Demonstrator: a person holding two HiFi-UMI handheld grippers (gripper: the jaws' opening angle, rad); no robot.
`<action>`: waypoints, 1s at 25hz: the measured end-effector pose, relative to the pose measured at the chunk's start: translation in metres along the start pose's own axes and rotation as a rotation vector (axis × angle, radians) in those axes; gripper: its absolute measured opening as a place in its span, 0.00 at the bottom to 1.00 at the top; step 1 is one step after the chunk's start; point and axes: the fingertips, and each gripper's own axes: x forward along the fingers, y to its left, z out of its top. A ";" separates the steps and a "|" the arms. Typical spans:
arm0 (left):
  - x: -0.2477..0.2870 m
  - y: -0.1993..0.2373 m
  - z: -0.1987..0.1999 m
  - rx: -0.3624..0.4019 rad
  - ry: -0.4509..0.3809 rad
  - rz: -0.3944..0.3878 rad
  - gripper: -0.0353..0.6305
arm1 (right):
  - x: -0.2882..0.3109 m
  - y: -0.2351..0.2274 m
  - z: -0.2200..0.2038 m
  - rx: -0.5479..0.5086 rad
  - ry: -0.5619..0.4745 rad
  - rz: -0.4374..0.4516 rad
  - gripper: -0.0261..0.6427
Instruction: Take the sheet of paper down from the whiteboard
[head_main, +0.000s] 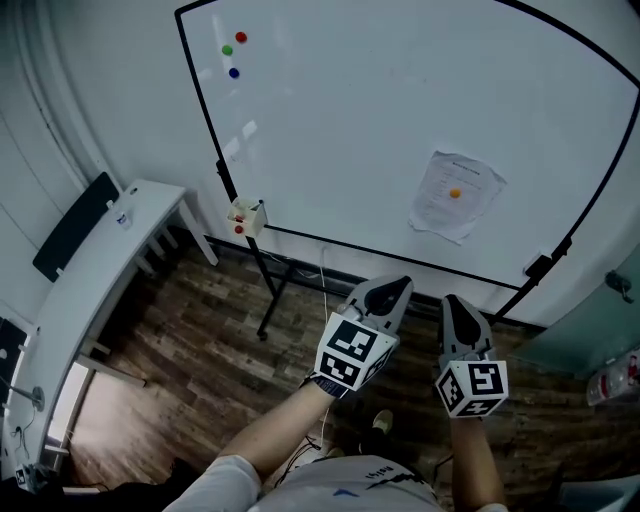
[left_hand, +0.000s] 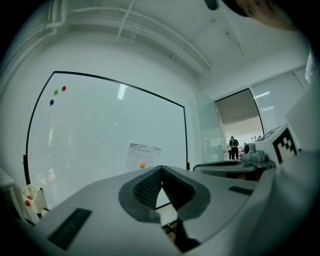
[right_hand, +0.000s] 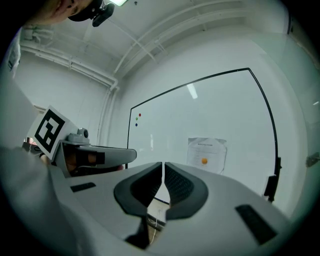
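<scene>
A printed sheet of paper (head_main: 456, 195) hangs on the whiteboard (head_main: 350, 120), pinned by an orange magnet (head_main: 455, 193). The same sheet (left_hand: 142, 157) appears ahead in the left gripper view and, as the sheet (right_hand: 206, 154), in the right gripper view. My left gripper (head_main: 396, 287) and right gripper (head_main: 449, 301) are held side by side in front of the board, well short of it, pointing level at it. Both are shut with nothing between their jaws. The left gripper (left_hand: 161, 170) and right gripper (right_hand: 163, 165) show their pads touching.
Red, green and blue magnets (head_main: 233, 50) sit at the board's upper left. A marker holder (head_main: 245, 216) hangs at its lower left corner above the stand's legs (head_main: 268, 300). A white table (head_main: 95, 290) stands on the left, a glass partition (head_main: 600, 320) on the right. The floor is dark wood.
</scene>
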 end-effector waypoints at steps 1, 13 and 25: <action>0.009 0.006 0.002 0.005 0.000 0.006 0.07 | 0.010 -0.008 0.002 0.000 -0.002 0.002 0.06; 0.118 0.045 0.012 0.026 -0.008 0.080 0.07 | 0.103 -0.094 -0.003 0.011 0.019 0.072 0.06; 0.189 0.096 0.029 0.109 -0.005 0.080 0.07 | 0.173 -0.136 -0.019 0.016 0.053 0.048 0.14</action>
